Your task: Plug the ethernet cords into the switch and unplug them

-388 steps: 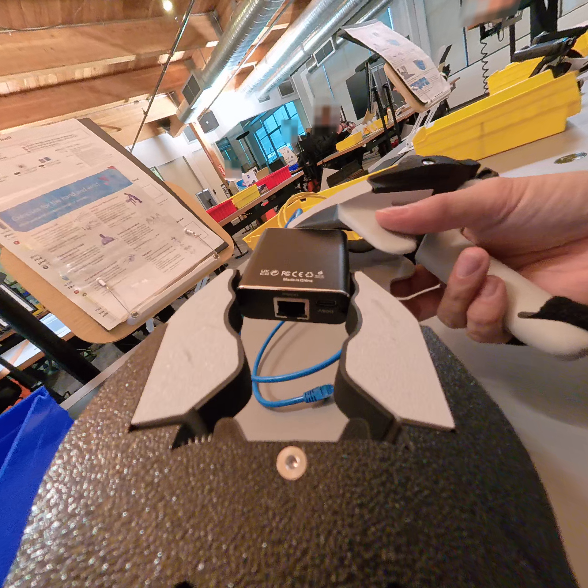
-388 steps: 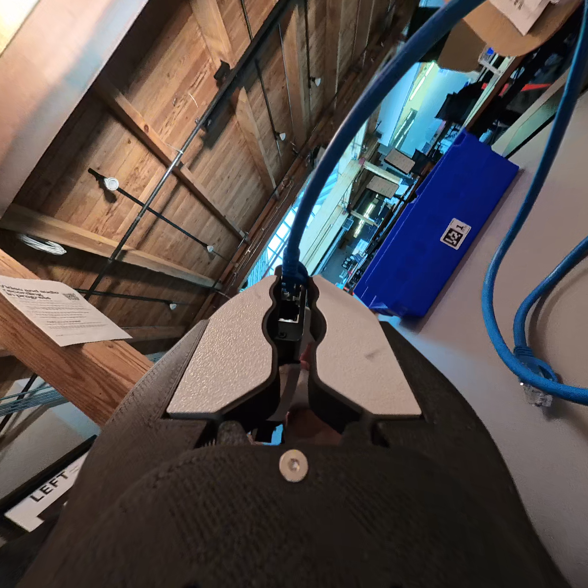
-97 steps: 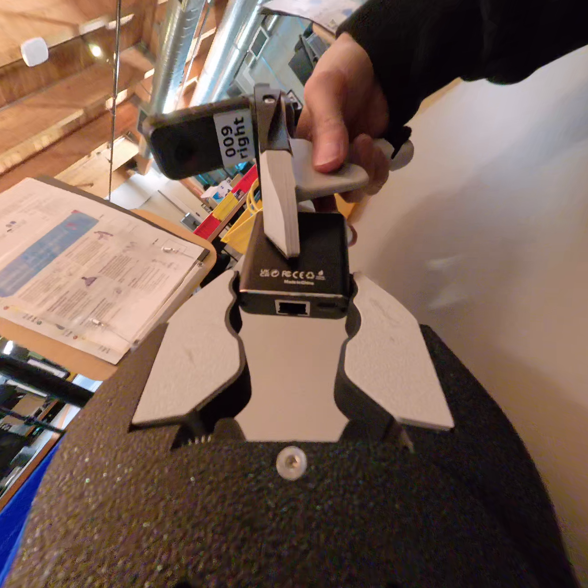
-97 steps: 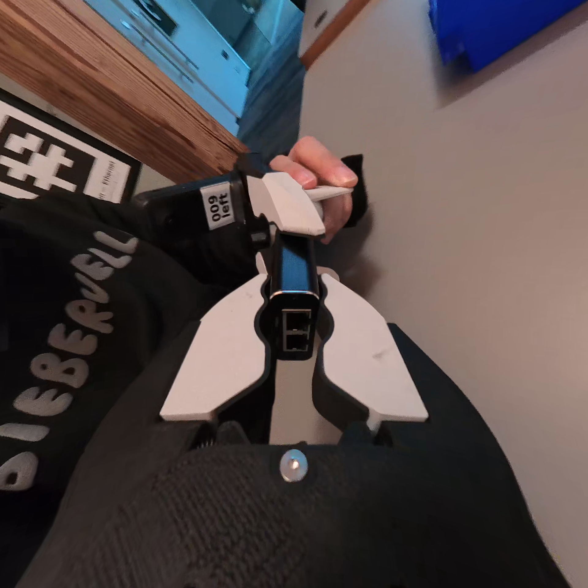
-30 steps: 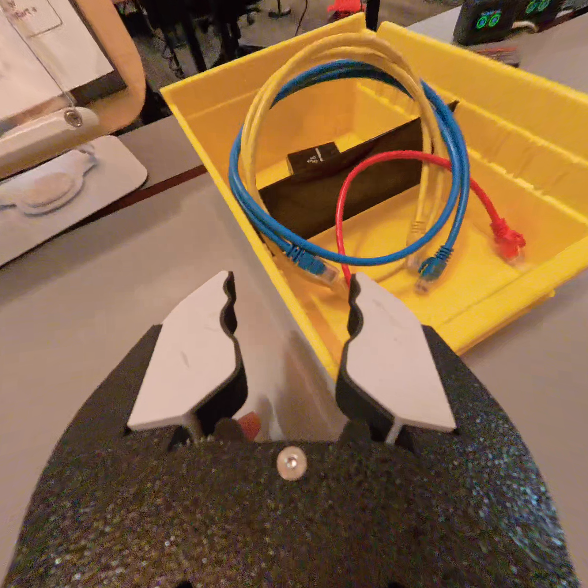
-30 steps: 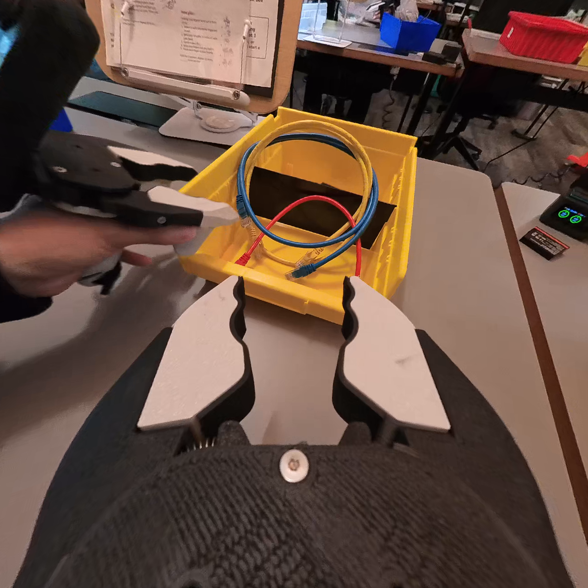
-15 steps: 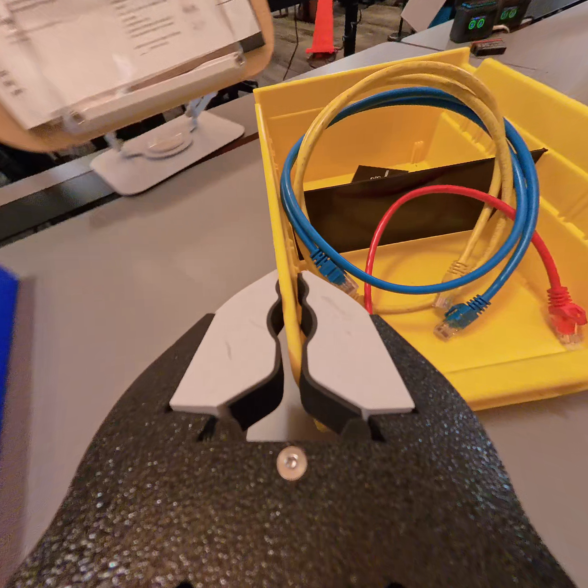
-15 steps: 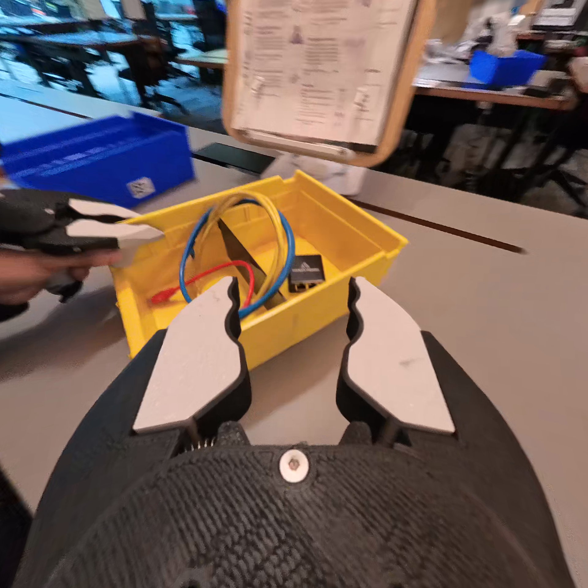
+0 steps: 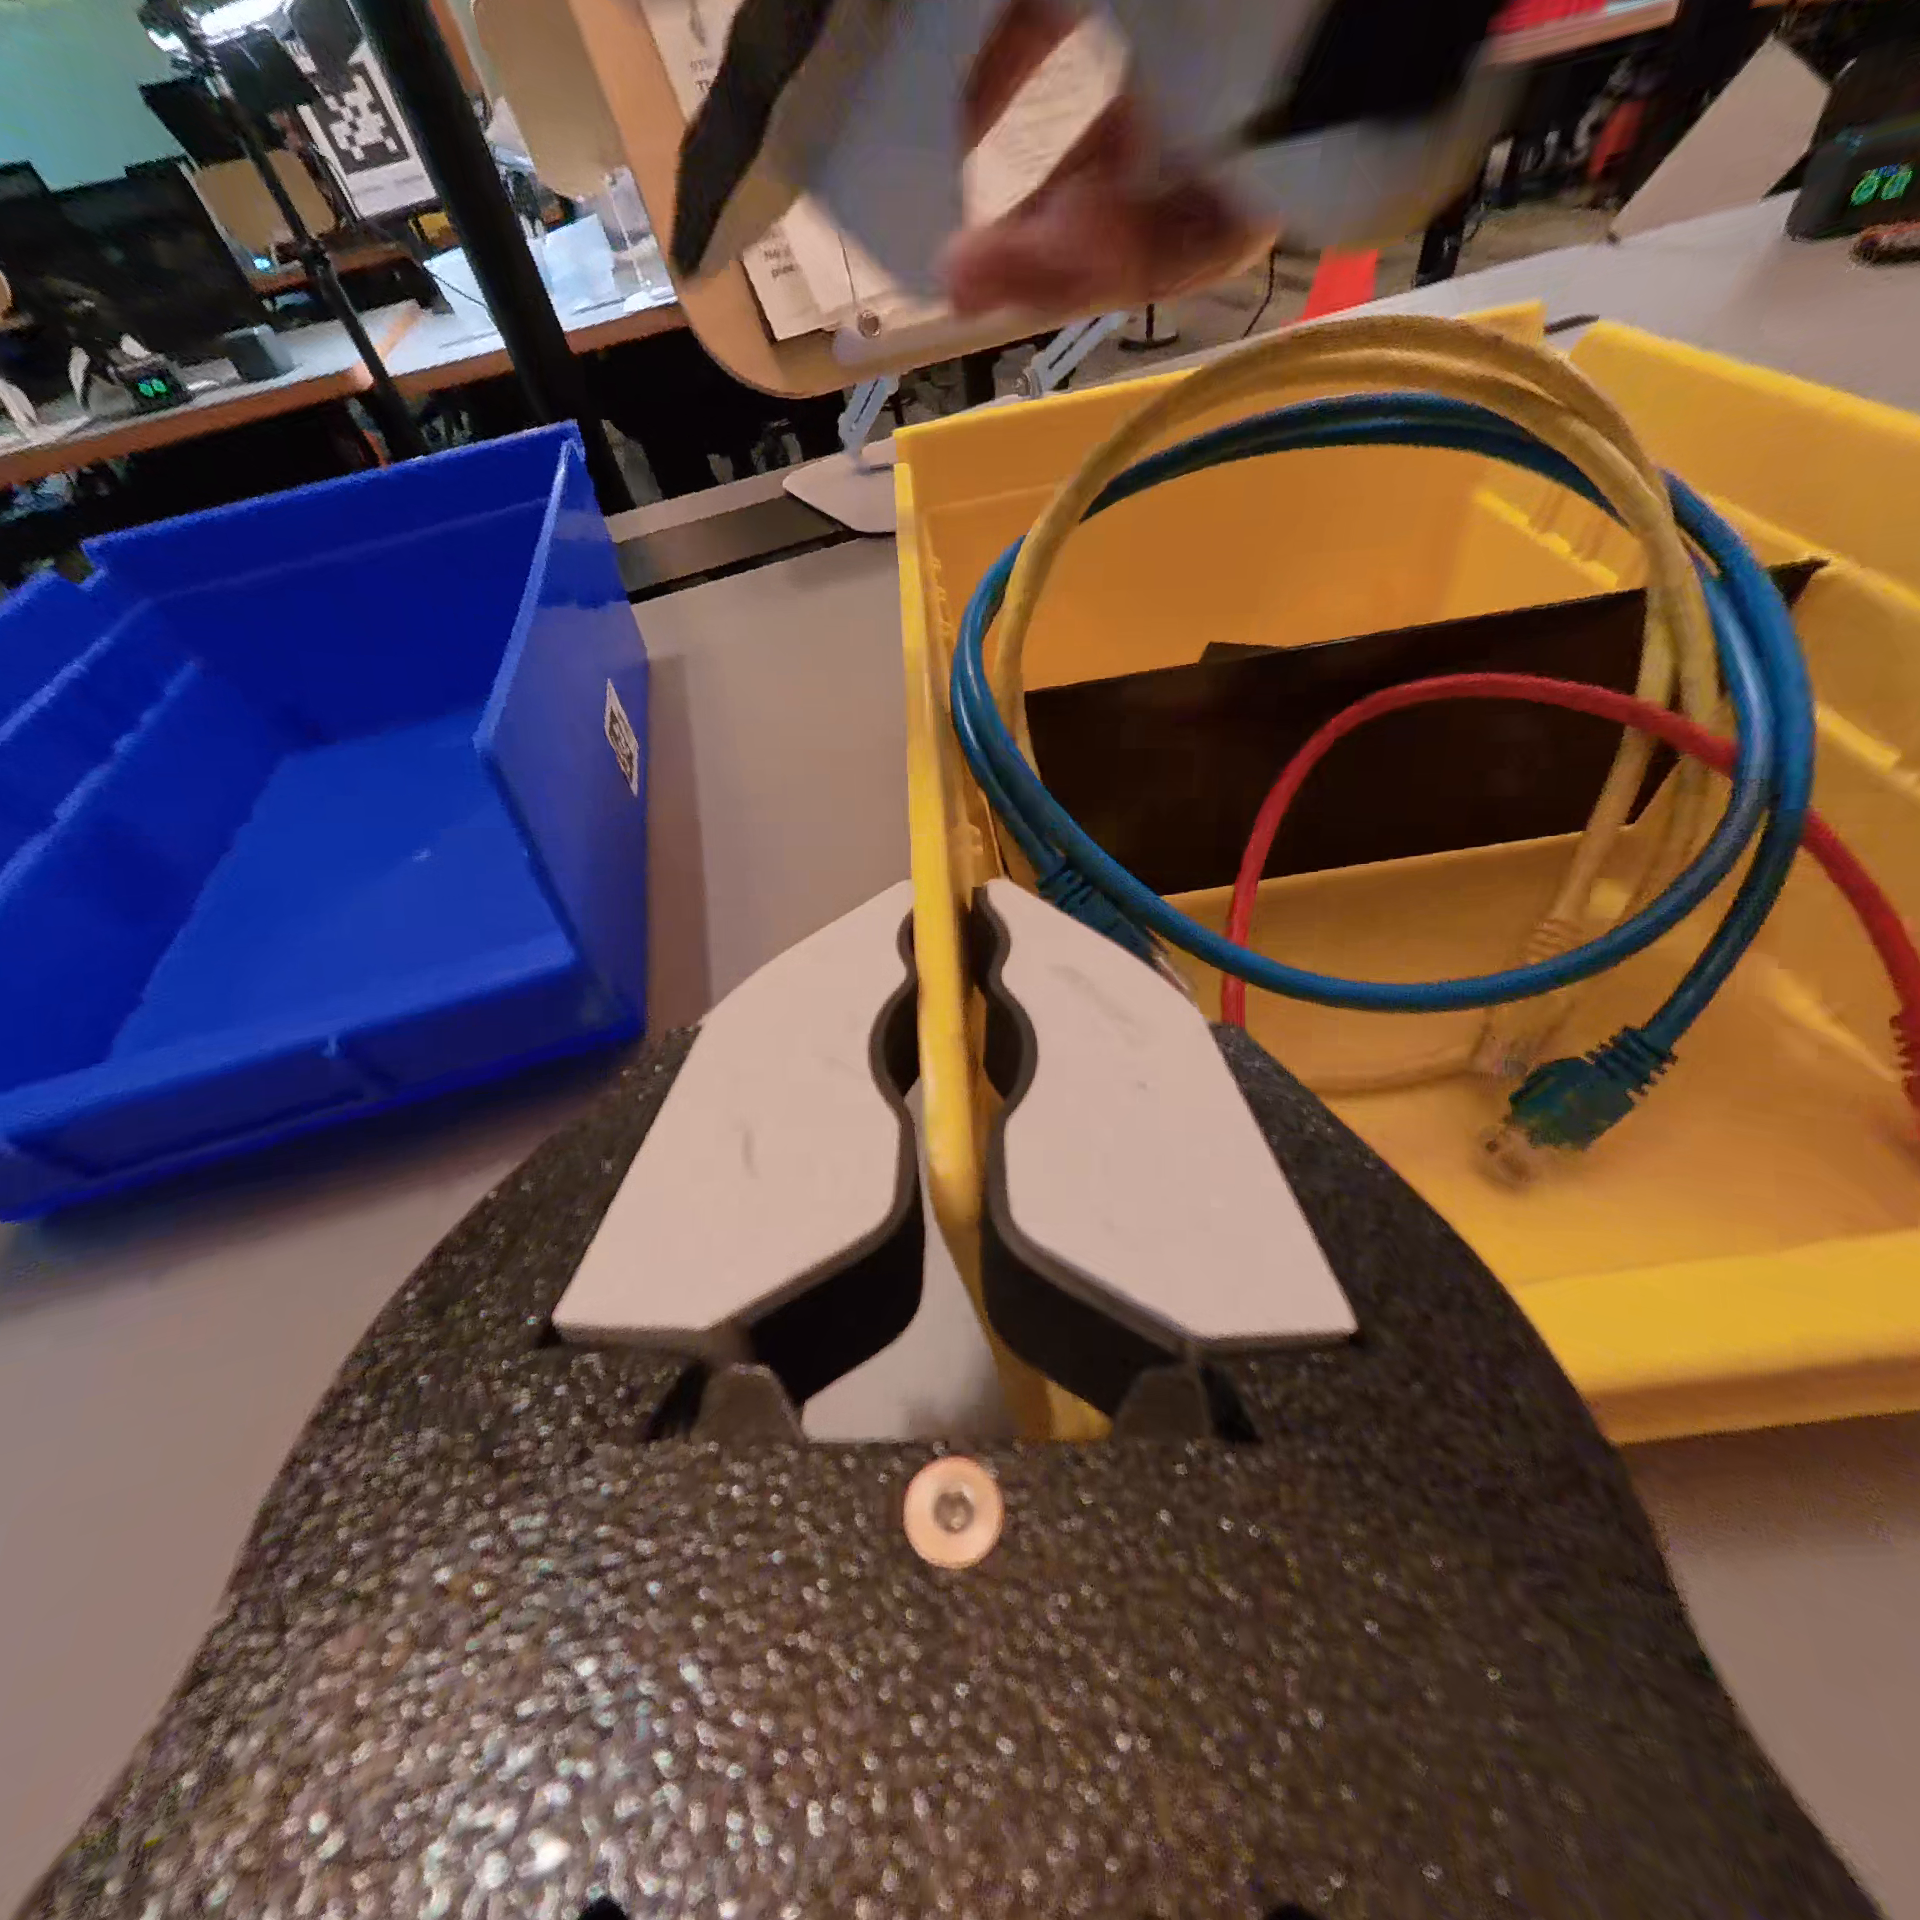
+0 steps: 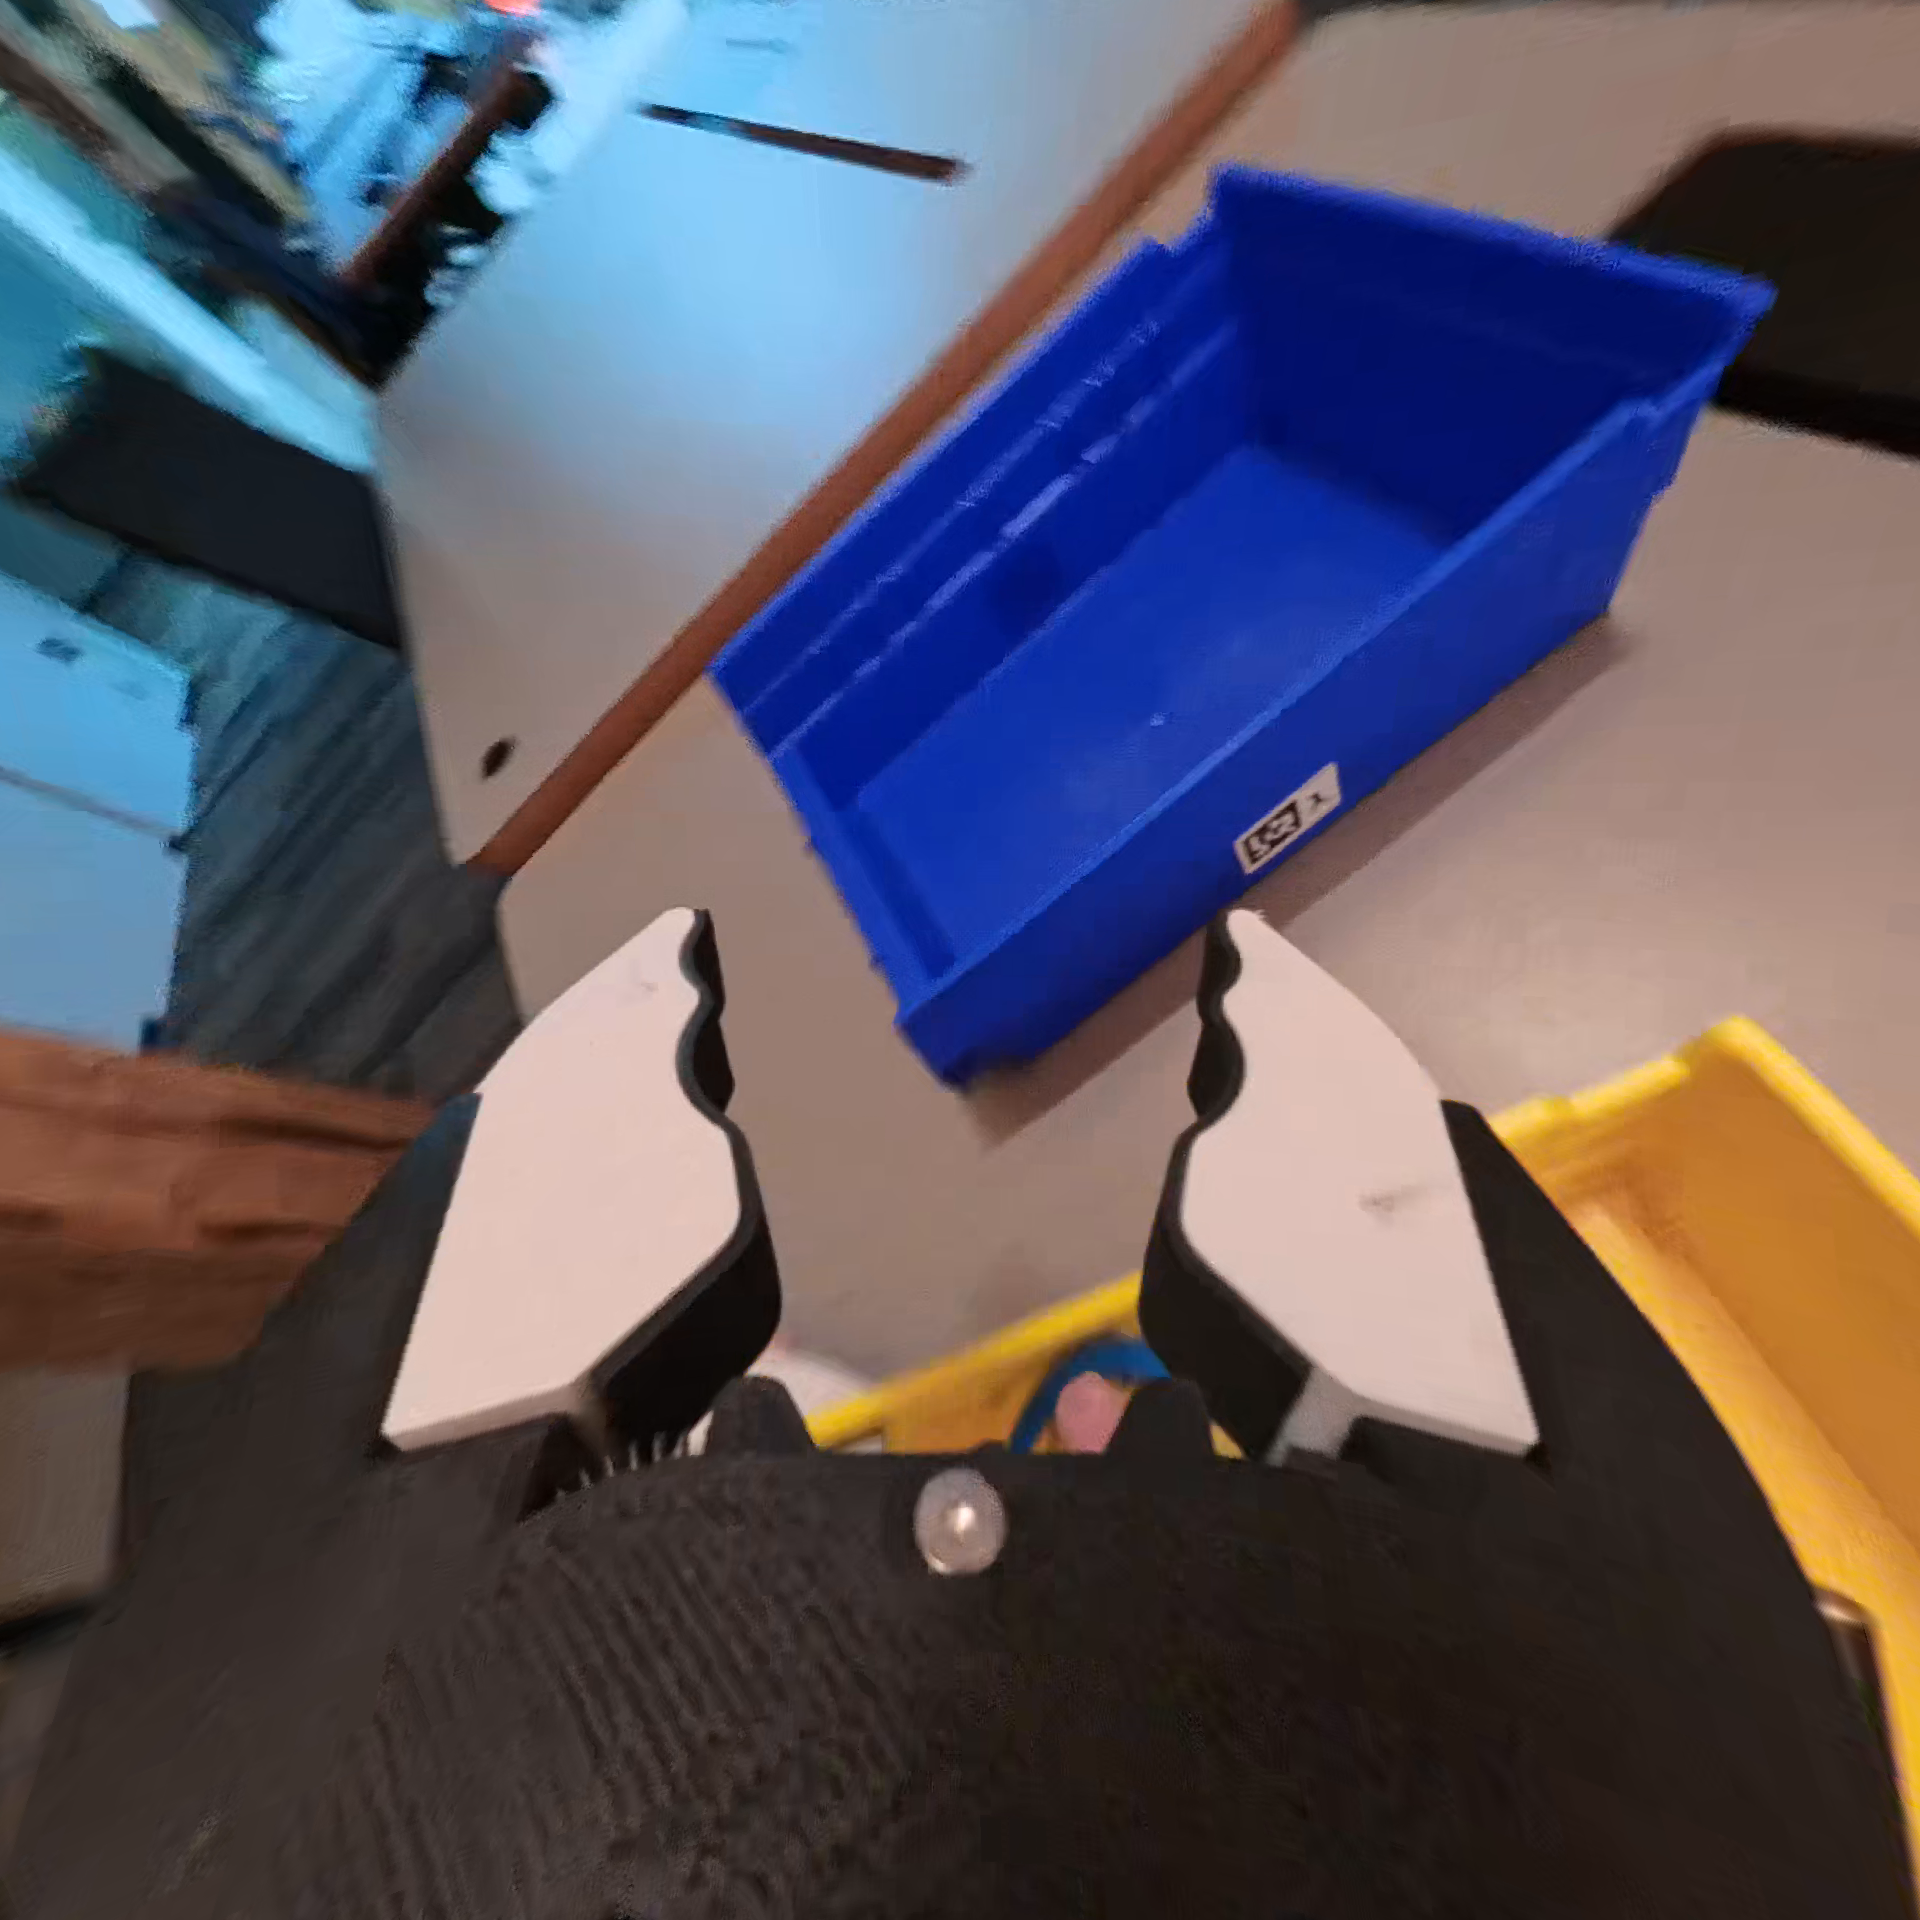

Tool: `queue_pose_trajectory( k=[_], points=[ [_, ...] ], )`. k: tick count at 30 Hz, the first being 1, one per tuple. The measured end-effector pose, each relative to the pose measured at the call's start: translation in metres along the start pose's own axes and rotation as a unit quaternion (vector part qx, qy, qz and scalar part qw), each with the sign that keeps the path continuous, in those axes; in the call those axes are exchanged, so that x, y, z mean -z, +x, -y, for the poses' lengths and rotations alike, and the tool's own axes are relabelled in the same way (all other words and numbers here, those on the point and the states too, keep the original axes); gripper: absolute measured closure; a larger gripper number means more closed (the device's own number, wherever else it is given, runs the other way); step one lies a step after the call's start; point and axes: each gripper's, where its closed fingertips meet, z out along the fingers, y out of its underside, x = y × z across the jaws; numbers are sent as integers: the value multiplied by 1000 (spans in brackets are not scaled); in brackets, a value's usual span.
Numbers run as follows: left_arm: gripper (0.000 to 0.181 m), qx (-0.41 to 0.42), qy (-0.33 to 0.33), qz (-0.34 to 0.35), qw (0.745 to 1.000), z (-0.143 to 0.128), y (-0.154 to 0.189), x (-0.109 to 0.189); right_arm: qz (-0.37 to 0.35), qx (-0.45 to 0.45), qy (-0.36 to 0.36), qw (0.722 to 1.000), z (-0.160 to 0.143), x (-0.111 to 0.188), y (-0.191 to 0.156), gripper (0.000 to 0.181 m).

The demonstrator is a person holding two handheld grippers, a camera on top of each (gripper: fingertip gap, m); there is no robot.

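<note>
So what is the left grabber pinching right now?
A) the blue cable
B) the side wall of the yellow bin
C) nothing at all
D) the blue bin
B: in the left wrist view the left gripper is closed on the thin side wall of the yellow bin, with one finger outside it and one inside, while the blue cable lies loose in the bin and the blue bin sits apart on the table.

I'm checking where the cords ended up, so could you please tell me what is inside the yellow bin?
The yellow bin holds a blue cord, a yellow cord and a red cord, looped over a black divider. Whatever lies behind the divider is mostly covered.
</note>
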Motion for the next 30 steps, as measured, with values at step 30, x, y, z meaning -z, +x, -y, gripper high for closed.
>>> queue_pose_trajectory(
  k=[30],
  points=[
    [173,-20,32,-20,999,-6,-21,12,-106,-79,18,991,43,-82,77,147]
  ],
)
